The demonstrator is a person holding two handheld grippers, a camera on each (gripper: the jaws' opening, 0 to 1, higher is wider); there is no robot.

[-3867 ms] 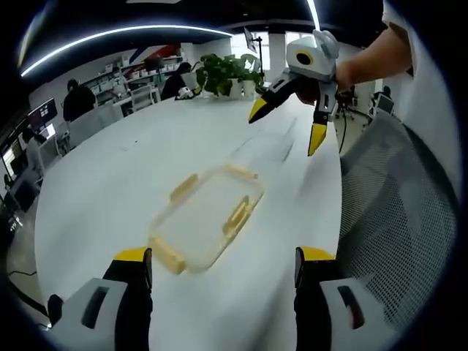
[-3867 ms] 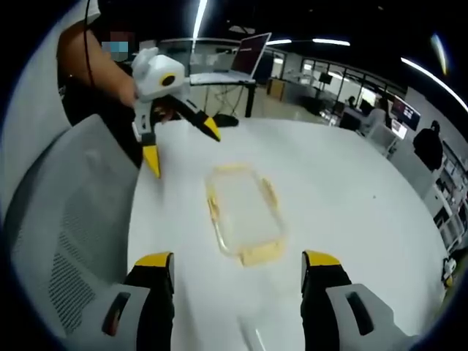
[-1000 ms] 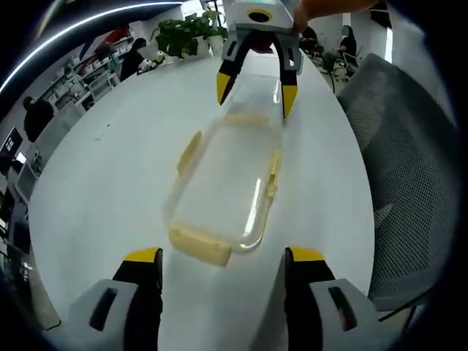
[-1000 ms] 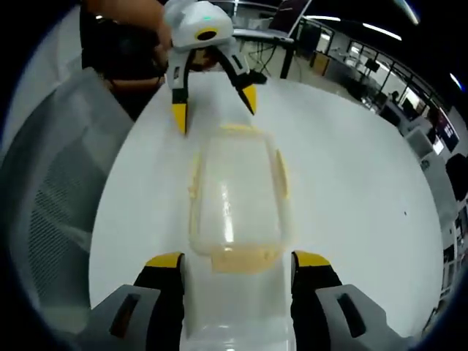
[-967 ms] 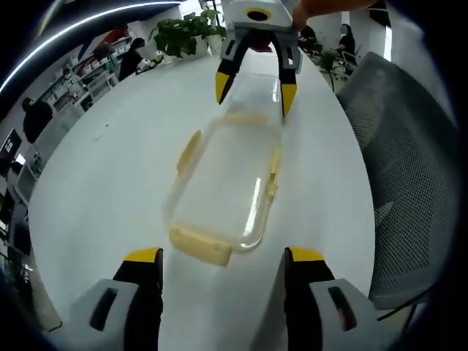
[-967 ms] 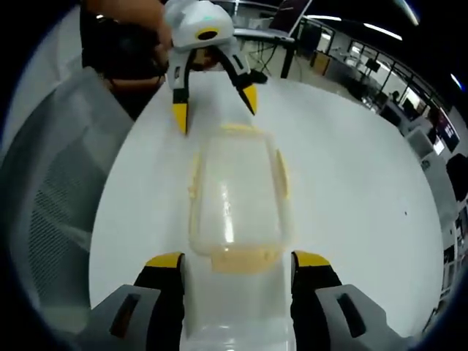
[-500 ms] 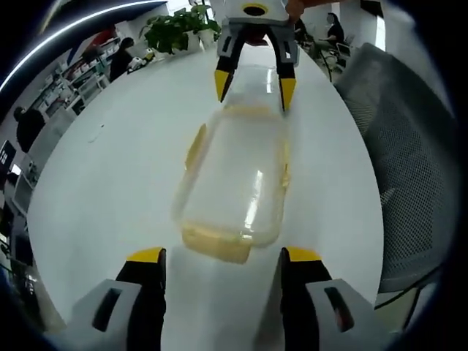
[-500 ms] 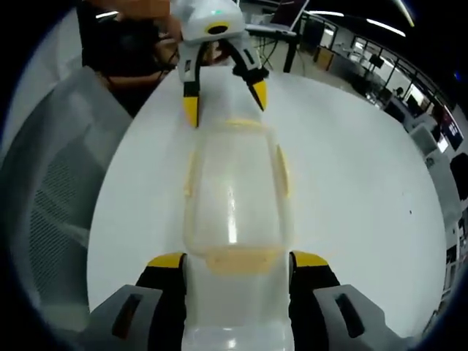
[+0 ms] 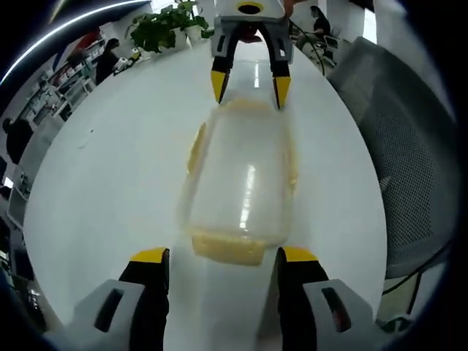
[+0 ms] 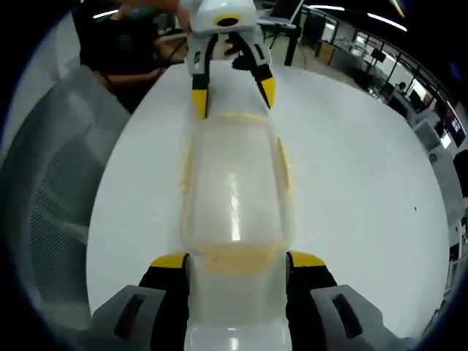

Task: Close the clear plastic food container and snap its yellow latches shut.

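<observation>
A clear plastic food container [image 9: 240, 179] lies lengthwise on the white table [image 9: 110, 168], its lid on top and yellow latches along its edges. In the left gripper view, the left claw [image 9: 220, 257] stands wide open at the container's near end, its yellow-tipped jaws either side of the near end latch [image 9: 228, 248], gripping nothing. At the far end the right claw [image 9: 248, 82] comes in from the opposite side, also spread open, its tips flanking the far latch. In the right gripper view, the right claw [image 10: 235, 261] brackets its own near latch [image 10: 238, 261] while the left claw [image 10: 232, 93] faces it across the container [image 10: 234, 190]. Yellow side latches [image 10: 282, 167] flare outward. A grey mesh chair [image 9: 398, 131] stands just beside the table's right edge, and potted plants [image 9: 164, 25] sit at the far end.
</observation>
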